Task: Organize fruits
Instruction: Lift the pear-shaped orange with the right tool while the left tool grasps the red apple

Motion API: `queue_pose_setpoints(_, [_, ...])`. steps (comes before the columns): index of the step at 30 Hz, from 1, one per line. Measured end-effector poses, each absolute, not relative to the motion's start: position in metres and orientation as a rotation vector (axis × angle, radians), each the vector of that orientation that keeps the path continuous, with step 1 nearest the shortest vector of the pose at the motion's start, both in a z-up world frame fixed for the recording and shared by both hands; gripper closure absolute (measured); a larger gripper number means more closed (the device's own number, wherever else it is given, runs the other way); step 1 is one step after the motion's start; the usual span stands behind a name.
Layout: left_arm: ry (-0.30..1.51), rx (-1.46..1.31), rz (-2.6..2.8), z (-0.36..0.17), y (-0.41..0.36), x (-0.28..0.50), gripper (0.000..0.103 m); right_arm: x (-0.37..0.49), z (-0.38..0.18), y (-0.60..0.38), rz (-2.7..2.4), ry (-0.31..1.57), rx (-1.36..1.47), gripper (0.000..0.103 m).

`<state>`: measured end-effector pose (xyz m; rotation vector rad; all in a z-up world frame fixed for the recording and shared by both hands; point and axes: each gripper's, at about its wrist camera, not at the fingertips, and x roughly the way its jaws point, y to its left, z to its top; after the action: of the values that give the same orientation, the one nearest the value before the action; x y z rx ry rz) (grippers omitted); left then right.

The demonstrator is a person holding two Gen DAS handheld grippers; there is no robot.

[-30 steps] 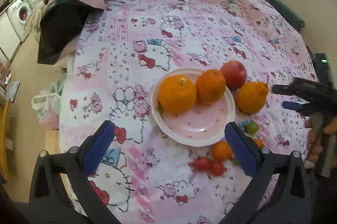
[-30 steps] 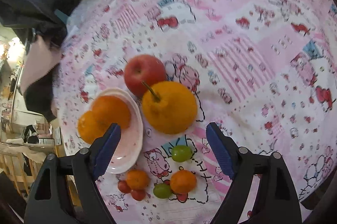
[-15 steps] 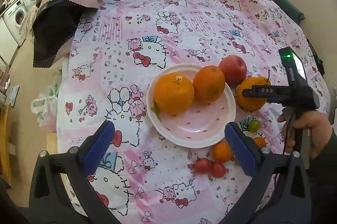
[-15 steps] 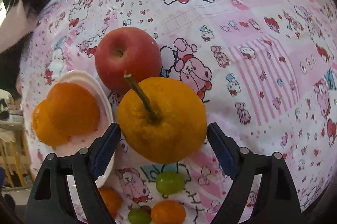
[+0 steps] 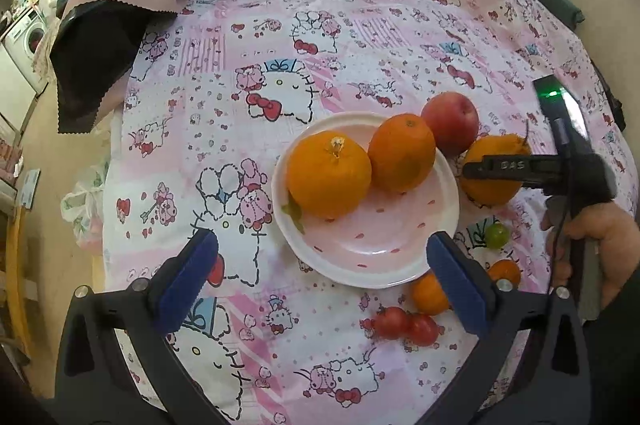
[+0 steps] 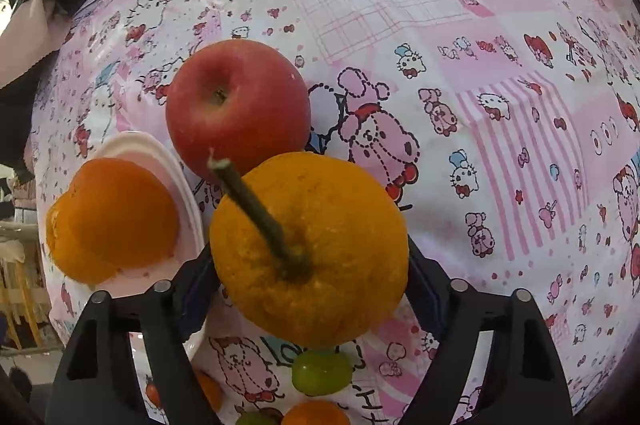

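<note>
Pink cartoon-print bedsheet (image 6: pixel 460 25) carries the fruit; right tongs (image 6: pixel 308 289), just closing, straddle the round stemmed orange (image 6: pixel 316 253), stem tilted toward 11 o'clock; left tongs (image 5: pixel 320 277) spread, empty.

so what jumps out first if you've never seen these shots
The big stemmed orange fills the right wrist view, sitting between the right gripper fingers, whose jaws have just been closing around it. Right behind it lies a red apple, beside the pink plate that holds two more oranges. All of it rests on a loud pink cartoon-print cloth.
</note>
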<state>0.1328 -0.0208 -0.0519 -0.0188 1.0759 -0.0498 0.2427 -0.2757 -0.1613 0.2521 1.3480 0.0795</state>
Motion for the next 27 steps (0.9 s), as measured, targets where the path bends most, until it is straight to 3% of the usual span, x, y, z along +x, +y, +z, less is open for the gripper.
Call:
queue_pose_setpoints(6, [1.078, -0.041, -0.047, -0.052, -0.022, 0.133, 0.000, 0.221, -0.136, -0.290, 0.110, 1.308, 0.307, 0.022])
queue_pose_setpoints(16, [1.096, -0.032, -0.069, -0.048, -0.030, 0.136, 0.000, 0.178, -0.036, -0.344, 0.132, 1.137, 0.445, 0.022])
queue_pose_setpoints(27, [1.108, 0.064, -0.180, -0.043, -0.100, 0.189, 0.004, 0.168, -0.051, -0.387, 0.055, 1.127, 0.550, 0.022])
